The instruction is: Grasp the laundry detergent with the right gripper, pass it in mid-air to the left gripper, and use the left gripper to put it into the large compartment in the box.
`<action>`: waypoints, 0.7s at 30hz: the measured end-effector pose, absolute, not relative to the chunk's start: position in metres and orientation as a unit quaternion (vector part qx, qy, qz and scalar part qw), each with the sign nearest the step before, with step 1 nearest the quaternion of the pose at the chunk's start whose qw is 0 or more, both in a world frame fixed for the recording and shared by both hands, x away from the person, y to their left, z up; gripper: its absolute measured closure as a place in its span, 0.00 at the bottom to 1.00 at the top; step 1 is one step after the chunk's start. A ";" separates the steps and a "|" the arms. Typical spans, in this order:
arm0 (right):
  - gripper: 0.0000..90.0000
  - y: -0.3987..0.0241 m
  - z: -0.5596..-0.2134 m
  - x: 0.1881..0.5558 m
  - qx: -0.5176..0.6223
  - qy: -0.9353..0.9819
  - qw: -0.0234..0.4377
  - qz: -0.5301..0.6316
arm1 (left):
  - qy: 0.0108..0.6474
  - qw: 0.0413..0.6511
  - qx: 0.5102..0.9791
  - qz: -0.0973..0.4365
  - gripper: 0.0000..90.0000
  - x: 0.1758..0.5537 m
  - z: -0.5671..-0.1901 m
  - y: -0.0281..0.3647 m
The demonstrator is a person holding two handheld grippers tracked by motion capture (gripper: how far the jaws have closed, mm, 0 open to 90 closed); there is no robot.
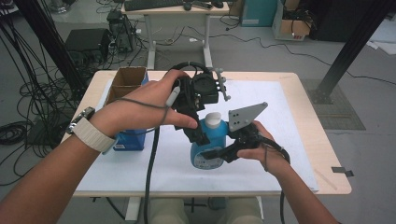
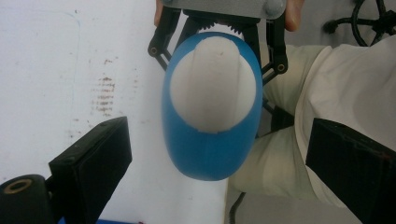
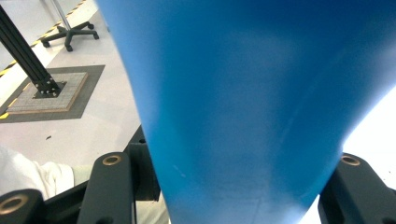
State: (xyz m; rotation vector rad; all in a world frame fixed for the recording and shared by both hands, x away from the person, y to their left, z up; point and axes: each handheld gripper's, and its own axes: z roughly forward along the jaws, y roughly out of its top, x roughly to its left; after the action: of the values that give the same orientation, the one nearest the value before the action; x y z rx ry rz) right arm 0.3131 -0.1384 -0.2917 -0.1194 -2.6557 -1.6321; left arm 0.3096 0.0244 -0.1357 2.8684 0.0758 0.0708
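The blue bottle (image 1: 208, 147) stands upright on the white sheet (image 1: 289, 154) on the tabletop (image 1: 322, 154), near the front edge. The right gripper (image 1: 219, 154) pinches its body between its jaws. The left gripper (image 1: 198, 133) hangs over the white cap (image 2: 212, 88), jaws spread wide, clear of the cap on either side.

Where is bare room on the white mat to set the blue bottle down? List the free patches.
Free: the white mat right of the right gripper, and its far strip behind the left gripper. Crowded: around the blue bottle, and left by the blue box.
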 end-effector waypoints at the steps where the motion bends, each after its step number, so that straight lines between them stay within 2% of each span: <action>1: 0.48 -0.138 -0.292 0.313 -0.038 -0.851 0.011 -0.523 | 0.027 0.135 0.990 0.025 0.08 0.310 -0.136 0.025; 21: 0.48 -0.137 -0.292 0.313 -0.035 -0.853 0.013 -0.521 | 0.029 0.136 0.990 0.027 0.08 0.310 -0.136 0.027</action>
State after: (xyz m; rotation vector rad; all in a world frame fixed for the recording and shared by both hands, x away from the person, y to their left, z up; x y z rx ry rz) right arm 0.3129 -0.1372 -0.2921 -0.1106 -2.6572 -1.6239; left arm 0.3103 0.0266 -0.1362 2.8656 0.0842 0.0788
